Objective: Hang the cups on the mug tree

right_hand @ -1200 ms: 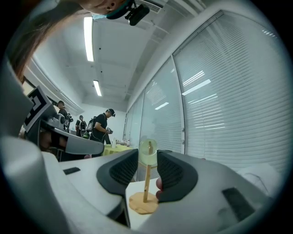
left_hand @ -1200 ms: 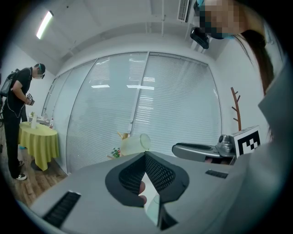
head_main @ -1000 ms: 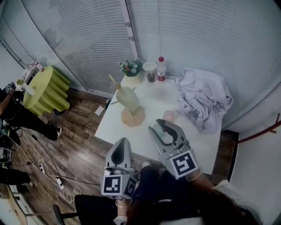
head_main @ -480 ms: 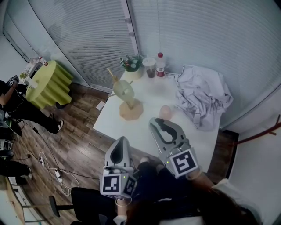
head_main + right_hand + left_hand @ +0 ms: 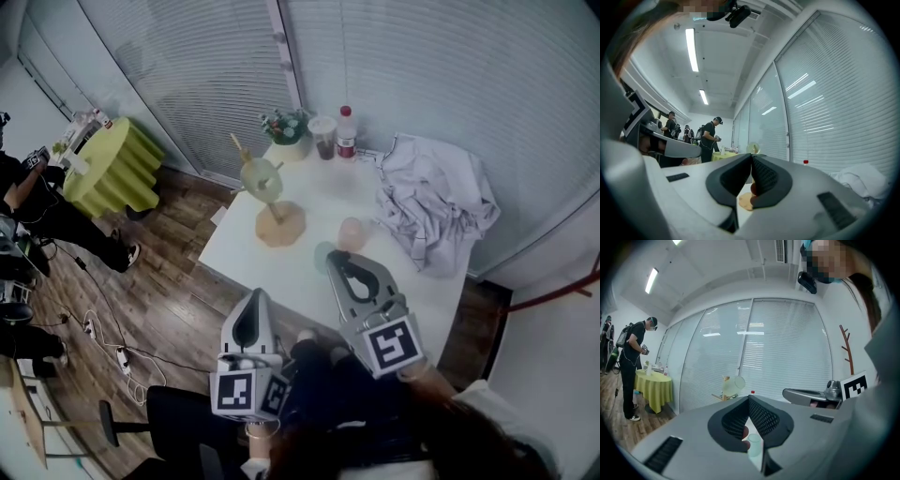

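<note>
Plainly, white table (image 5: 281,272) bears mug tree (image 5: 279,225) over wood floor (image 5: 159,309) (blinds (image 5: 187,84) behind).

Head view steeply down, gripper views level, all sharing mug tree (image 5: 279,225)

White blinds (image 5: 187,75) back a wood floor (image 5: 159,281) and green-draped table (image 5: 117,173).
</note>
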